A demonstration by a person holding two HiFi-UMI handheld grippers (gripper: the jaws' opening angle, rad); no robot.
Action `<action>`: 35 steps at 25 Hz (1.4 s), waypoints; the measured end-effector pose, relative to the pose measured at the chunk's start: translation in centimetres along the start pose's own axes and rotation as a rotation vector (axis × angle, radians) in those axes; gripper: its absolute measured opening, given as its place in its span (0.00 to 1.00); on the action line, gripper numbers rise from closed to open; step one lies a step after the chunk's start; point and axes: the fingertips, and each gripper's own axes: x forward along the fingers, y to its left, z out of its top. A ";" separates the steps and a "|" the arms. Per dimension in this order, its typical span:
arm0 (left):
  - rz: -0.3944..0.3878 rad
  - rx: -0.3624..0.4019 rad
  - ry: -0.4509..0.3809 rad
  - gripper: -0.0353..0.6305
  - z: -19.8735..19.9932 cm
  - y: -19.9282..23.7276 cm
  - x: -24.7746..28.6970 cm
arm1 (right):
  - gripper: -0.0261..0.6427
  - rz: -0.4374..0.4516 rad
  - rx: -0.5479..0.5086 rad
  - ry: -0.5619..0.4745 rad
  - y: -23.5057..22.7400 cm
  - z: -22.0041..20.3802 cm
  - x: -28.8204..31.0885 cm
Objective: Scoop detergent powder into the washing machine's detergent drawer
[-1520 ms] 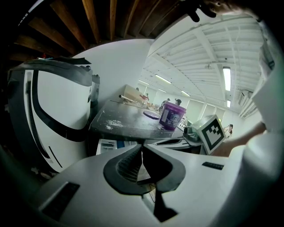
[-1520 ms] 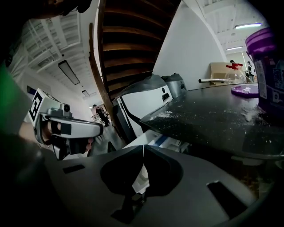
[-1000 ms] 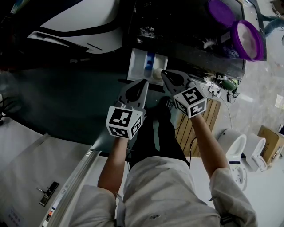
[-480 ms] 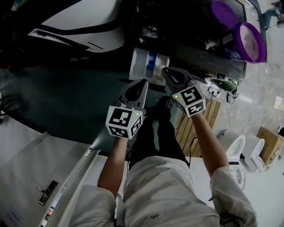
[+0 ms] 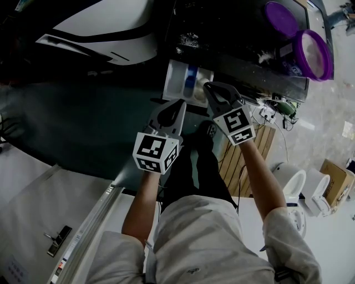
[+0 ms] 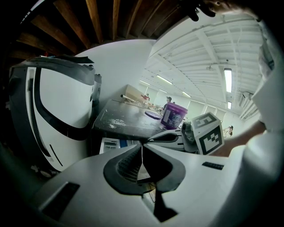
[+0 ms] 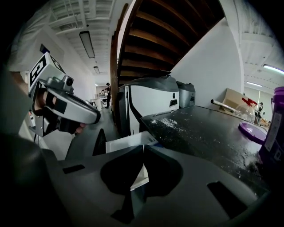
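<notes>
The white detergent drawer (image 5: 177, 80) with a blue insert stands pulled out of the dark-topped washing machine (image 5: 233, 33). My right gripper (image 5: 209, 87) is shut and empty, its tip at the drawer's right front corner. The left gripper (image 5: 178, 104), also shut and empty, hangs just in front of the drawer. A purple detergent tub (image 5: 313, 52) with white powder stands open at the machine top's far right, its lid (image 5: 280, 15) beside it. The left gripper view shows the drawer (image 6: 111, 144) and the tub (image 6: 174, 116). The drawer (image 7: 126, 142) lies just beyond the jaws in the right gripper view.
Spilled powder (image 7: 171, 122) dusts the machine top. Another white and black appliance (image 5: 100, 28) stands left of the machine. To the right are a wooden pallet (image 5: 260, 147), cables (image 5: 274, 108), white toilets (image 5: 291, 180) and a cardboard box (image 5: 338, 177).
My right gripper has edged a little farther toward the drawer's front. The left gripper has stayed almost where it was.
</notes>
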 end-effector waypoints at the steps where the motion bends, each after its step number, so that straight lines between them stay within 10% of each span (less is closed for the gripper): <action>1: 0.001 0.000 -0.001 0.09 0.0 0.0 0.0 | 0.05 -0.003 -0.016 0.002 0.0 0.0 0.1; 20: -0.006 -0.003 0.003 0.09 -0.1 0.3 -0.4 | 0.05 -0.084 -0.503 0.064 2.2 -0.6 1.1; 35: -0.026 0.025 0.001 0.09 0.9 0.2 -0.8 | 0.05 -0.147 -0.622 0.069 2.1 0.7 0.2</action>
